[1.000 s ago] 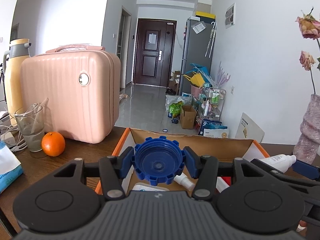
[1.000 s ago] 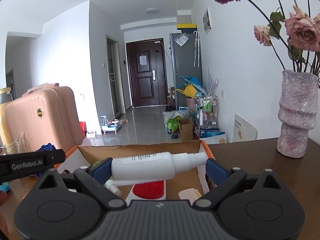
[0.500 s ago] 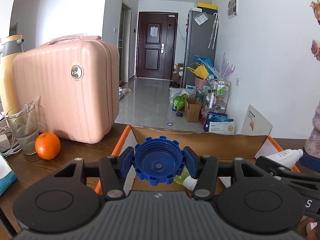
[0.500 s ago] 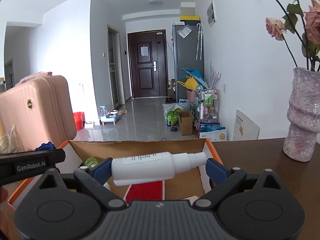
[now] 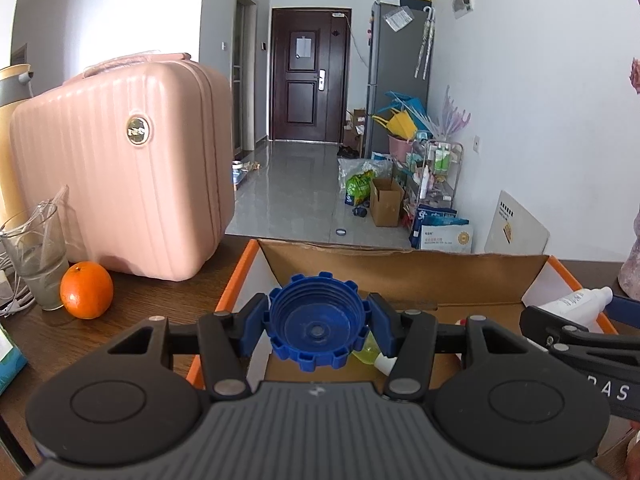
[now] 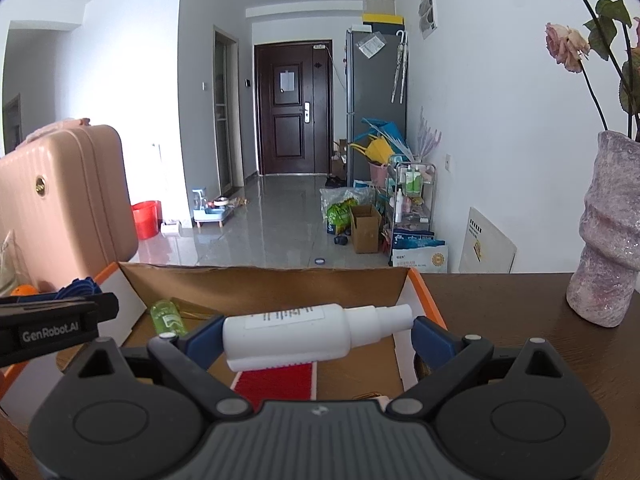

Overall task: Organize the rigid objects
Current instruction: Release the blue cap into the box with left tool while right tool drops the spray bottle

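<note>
My left gripper (image 5: 318, 326) is shut on a blue ridged bottle cap (image 5: 318, 326) and holds it over the left part of an open cardboard box (image 5: 400, 276) with orange edges. My right gripper (image 6: 316, 336) is shut on a white spray bottle (image 6: 304, 334), held sideways above the same box (image 6: 260, 284). The bottle also shows at the right of the left wrist view (image 5: 576, 302). Inside the box lie a small green bottle (image 6: 168, 316) and a red flat item (image 6: 276, 382).
A pink hard case (image 5: 124, 176), an orange (image 5: 86, 290), a glass (image 5: 36, 260) and a yellow thermos (image 5: 12, 92) stand left of the box on the dark wood table (image 5: 160, 300). A purple vase with dried roses (image 6: 610, 232) stands to the right.
Both grippers have moved forward and lower over the box, each keeping its hold. The box interior shows more, with the green bottle coming into the right wrist view.
</note>
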`<state>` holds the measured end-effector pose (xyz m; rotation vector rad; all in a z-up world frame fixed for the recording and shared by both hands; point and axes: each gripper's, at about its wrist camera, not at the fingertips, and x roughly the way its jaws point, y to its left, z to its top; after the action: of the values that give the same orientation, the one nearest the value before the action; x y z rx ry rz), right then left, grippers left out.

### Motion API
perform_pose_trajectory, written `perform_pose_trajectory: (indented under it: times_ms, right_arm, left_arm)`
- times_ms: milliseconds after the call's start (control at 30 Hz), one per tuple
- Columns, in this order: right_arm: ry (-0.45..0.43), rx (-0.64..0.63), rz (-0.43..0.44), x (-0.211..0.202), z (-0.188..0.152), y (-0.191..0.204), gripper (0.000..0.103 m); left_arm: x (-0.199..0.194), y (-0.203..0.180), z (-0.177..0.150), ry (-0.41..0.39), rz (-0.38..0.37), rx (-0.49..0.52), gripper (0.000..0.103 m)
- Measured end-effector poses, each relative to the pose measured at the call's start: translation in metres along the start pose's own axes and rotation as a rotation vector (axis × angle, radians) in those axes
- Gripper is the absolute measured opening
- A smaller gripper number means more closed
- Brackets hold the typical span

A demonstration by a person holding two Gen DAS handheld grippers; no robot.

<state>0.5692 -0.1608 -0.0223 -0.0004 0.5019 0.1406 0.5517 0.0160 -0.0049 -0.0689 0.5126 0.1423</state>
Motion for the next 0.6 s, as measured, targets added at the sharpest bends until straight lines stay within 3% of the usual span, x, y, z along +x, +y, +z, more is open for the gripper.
perform_pose_trajectory:
  times_ms: [167,300,400,600]
  right_arm:
    - [0.028,0.004,-0.006,0.004,0.004,0.0,0.098]
    - [0.044,0.004,-0.016,0.007,0.005,-0.003,0.101]
    - [0.038,0.017,-0.024,0.006,0.007,-0.004,0.103]
    - [0.042,0.01,-0.023,0.004,0.006,-0.004,0.103]
  left_arm:
    - [0.001,0.0,-0.001,0.0,0.003,0.009,0.057]
    - [-0.005,0.004,0.001,-0.038,0.043,0.002,0.093]
    - [-0.008,0.007,0.003,-0.06,0.058,0.006,0.101]
    - [-0.007,0.009,0.005,-0.054,0.065,0.0,0.103]
